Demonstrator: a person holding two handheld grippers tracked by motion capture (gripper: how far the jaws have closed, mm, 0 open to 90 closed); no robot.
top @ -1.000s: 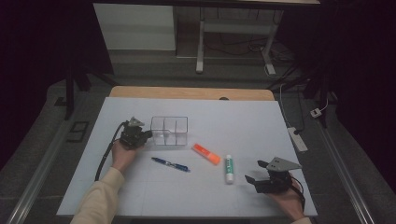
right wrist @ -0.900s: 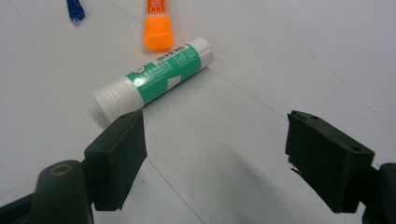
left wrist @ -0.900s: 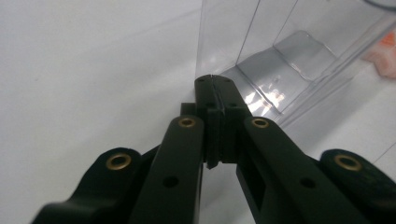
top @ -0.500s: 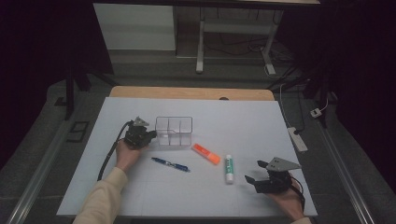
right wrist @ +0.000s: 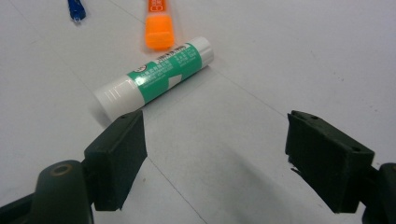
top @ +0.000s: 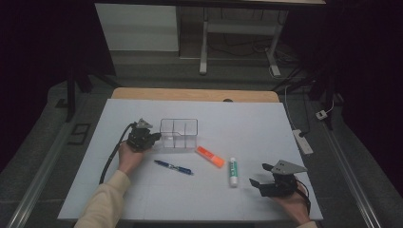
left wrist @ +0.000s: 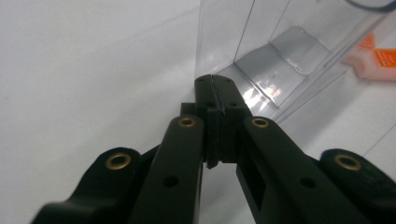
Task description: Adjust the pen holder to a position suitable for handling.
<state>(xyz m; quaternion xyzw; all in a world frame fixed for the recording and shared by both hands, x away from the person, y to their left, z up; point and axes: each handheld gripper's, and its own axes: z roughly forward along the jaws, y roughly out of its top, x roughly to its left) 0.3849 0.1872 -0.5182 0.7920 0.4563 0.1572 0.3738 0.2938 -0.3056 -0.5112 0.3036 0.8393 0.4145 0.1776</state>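
**Left gripper parked at the clear organizer, right one hanging back by the glue stick**

So, here's how the table looks. The left gripper sits right at the left wall of the clear plastic organizer, and its jaws are pressed fully together with nothing between them. In the left gripper view the joined tips are just at the organizer's near corner; can't really tell if they're touching the wall or just a hair off it. The organizer stands upright on the white table, left of centre, and its compartments look see-through with dividers inside.

The right gripper is low at the right front of the table, jaws spread wide, holding nothing. In the right gripper view the glue stick with the green label lies on its side just beyond the left jaw, not between the two. From above, the glue stick is just left of that gripper.

Other stuff lying flat: an orange highlighter between the organizer and the glue stick, near both, and a blue pen in front of the organizer, near the left hand.
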